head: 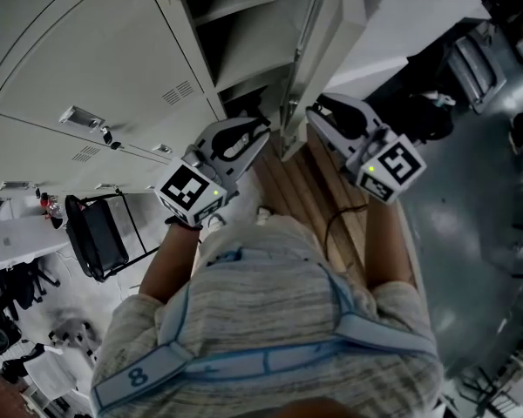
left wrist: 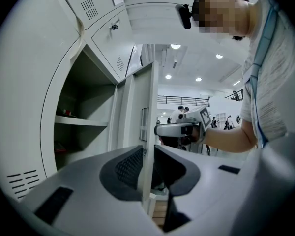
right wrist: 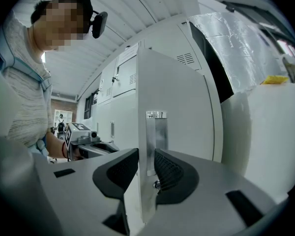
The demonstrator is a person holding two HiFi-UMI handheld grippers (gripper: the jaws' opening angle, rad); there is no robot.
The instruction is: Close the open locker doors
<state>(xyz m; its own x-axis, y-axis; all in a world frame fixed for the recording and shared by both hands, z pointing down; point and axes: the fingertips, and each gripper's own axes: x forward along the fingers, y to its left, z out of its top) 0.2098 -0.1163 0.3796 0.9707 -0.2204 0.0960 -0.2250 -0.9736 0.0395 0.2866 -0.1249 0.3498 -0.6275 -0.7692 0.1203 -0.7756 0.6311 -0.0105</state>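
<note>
An open grey locker door (head: 298, 68) stands edge-on between my two grippers. The left gripper (head: 260, 133) comes at its free edge from the left, the right gripper (head: 318, 116) from the right. In the left gripper view the door edge (left wrist: 148, 112) runs up between the jaws of the left gripper (left wrist: 146, 168), with both pads against it. In the right gripper view the right gripper (right wrist: 146, 173) is shut on the same door (right wrist: 177, 107) just below its metal latch plate (right wrist: 156, 132). The open compartment (left wrist: 83, 102) holds a shelf.
Closed lockers (head: 87, 59) fill the left. A wooden slatted platform (head: 305, 190) lies under the door. A large white wrapped block (head: 401, 16) stands at the right, and a black chair (head: 96, 233) at lower left. People stand far off (left wrist: 179, 113).
</note>
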